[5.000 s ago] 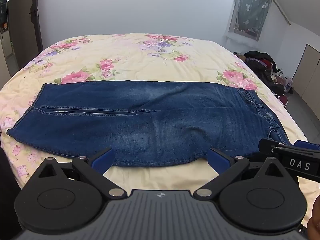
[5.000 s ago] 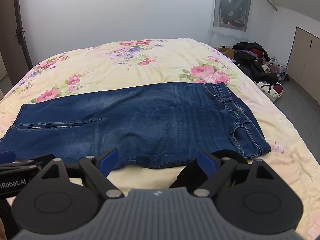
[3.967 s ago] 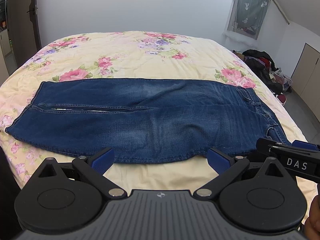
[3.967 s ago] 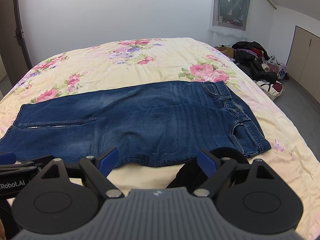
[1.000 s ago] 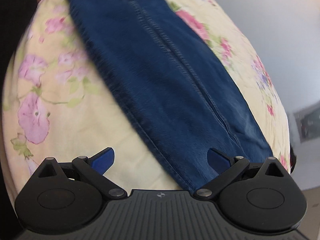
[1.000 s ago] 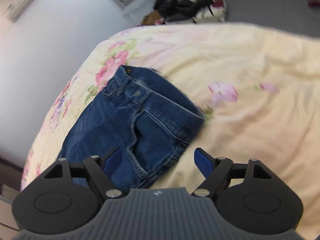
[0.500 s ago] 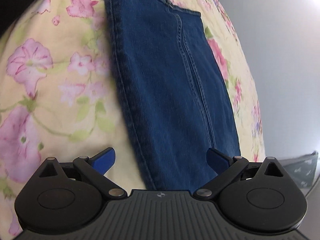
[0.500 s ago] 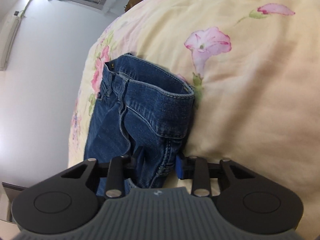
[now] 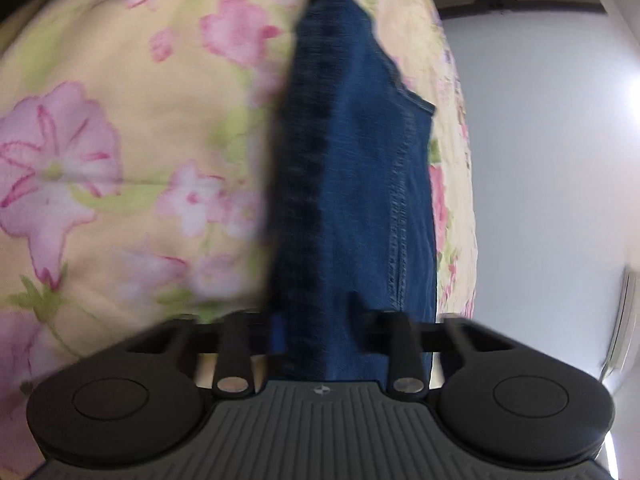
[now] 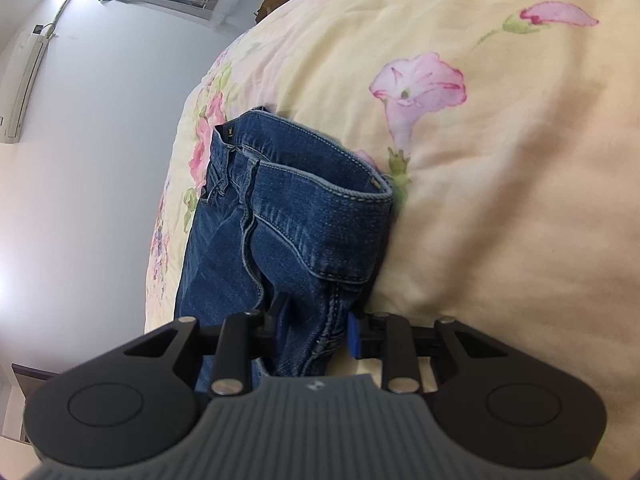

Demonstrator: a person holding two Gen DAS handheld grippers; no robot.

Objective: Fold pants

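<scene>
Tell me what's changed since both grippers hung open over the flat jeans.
Both came down to the near edge. The left gripper has just closed on the leg end of the jeans; the right gripper has just closed on the waist end. The jeans still lie flat on the floral bedspread.

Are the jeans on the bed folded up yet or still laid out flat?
Still laid out: the jeans stretch lengthwise across the bedspread, waistband end visible, no fold across.
</scene>
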